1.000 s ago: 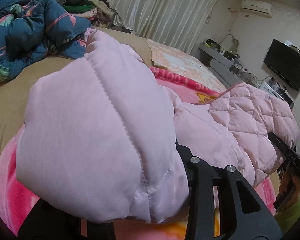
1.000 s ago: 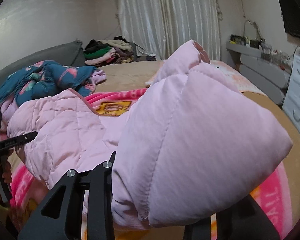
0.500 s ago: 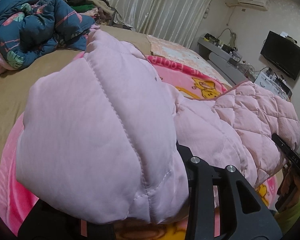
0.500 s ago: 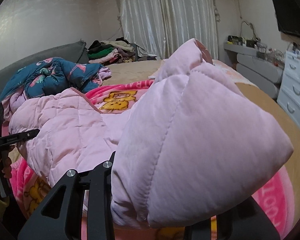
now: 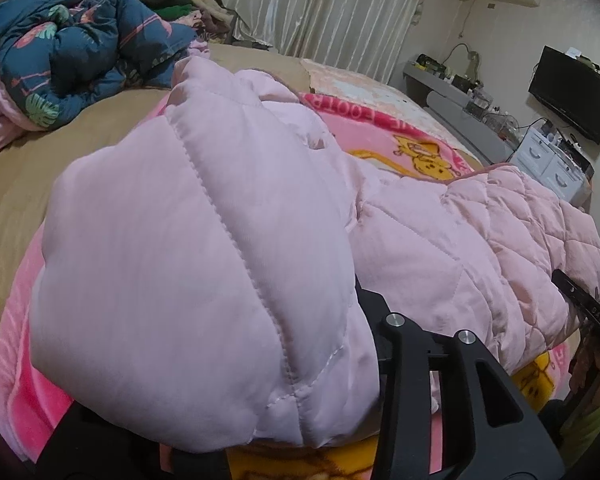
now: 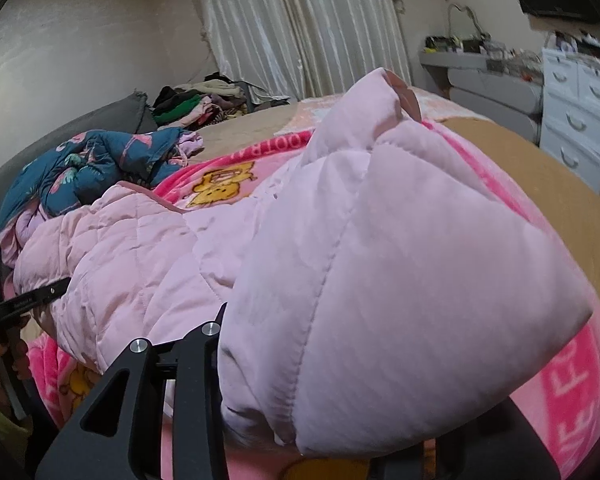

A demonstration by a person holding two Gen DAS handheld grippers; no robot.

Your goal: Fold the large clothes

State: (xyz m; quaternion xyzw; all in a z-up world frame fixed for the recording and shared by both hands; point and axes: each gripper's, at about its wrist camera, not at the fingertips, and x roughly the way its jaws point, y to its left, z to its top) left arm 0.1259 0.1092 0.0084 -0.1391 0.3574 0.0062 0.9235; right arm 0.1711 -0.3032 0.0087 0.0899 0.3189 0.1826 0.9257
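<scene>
Left gripper (image 5: 268,420): its jaws are clamped on a puffy fold of the pink quilted jacket (image 5: 440,240). The padding bulges up and forward out of the jaws and hides the tips. The jaws have just been easing apart slightly, with the fabric between them and not dropped.

Ahead and to the right of the left jaws, the jacket runs in a slack span across to the right gripper (image 5: 580,304), seen at the frame edge. Beneath the span lies a bright pink cartoon blanket (image 5: 420,140) spread on a tan bed (image 5: 12,184). Well ahead and to the left of the jaws sits a crumpled blue floral quilt (image 5: 80,60).

Right gripper (image 6: 320,432): its jaws likewise grip a thick bunched corner of the same jacket (image 6: 140,248), which swells above and ahead of them and covers the tips. These jaws have also just been opening a little, with cloth between them. To their left the jacket trails toward the left gripper (image 6: 28,304). Beyond, a pile of clothes (image 6: 196,104) lies at the far end of the bed.
</scene>
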